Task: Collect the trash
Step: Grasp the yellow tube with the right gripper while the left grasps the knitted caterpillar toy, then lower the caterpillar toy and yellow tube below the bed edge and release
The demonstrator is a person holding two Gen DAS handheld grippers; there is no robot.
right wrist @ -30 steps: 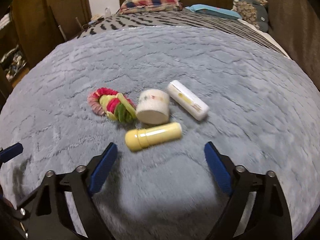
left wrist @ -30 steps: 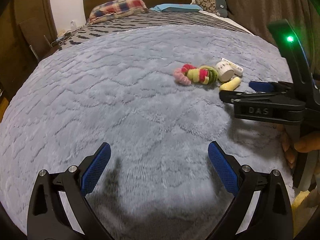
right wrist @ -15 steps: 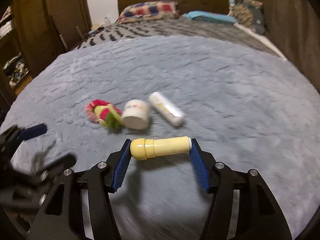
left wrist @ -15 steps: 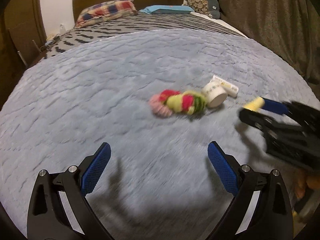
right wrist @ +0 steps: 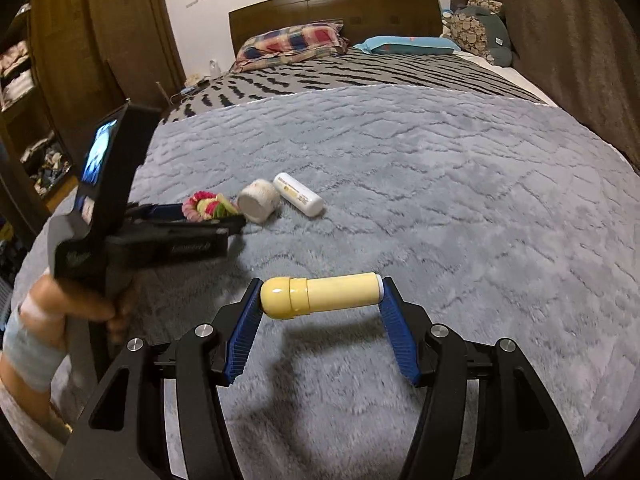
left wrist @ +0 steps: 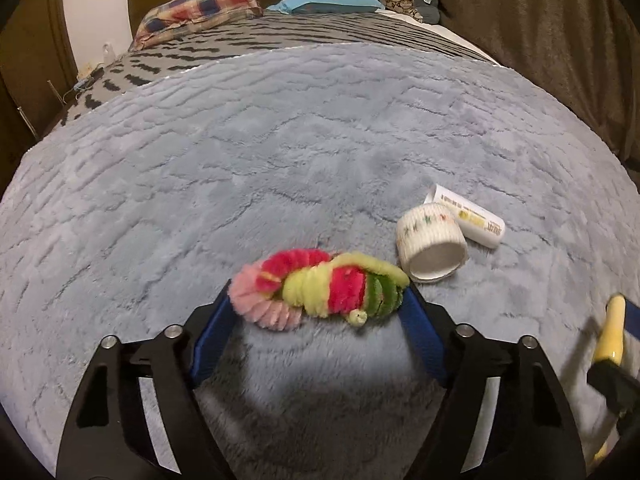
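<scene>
A fuzzy pink, red, yellow and green coiled thing (left wrist: 320, 288) lies on the grey-blue blanket (left wrist: 280, 152). My left gripper (left wrist: 318, 312) is shut on it, one blue pad at each end; it also shows in the right wrist view (right wrist: 208, 208). My right gripper (right wrist: 320, 300) is shut on a pale yellow tube (right wrist: 320, 294), held endwise above the blanket; the tube shows at the left wrist view's right edge (left wrist: 612, 332). A white round tub (left wrist: 432, 248) on its side and a white tube (left wrist: 468, 220) lie together on the blanket, right of the fuzzy thing.
The blanket covers the foot of a bed with a striped cover (right wrist: 360, 76), pillows (right wrist: 292, 44) and a wooden headboard (right wrist: 336, 8). Dark curtains (right wrist: 560, 40) hang on the right. A wooden wardrobe and shelves (right wrist: 48, 80) stand on the left.
My left gripper moved forward to the fuzzy thing and closed on it. My right gripper closed on the yellow tube, lifted it and drew back from the pile.
</scene>
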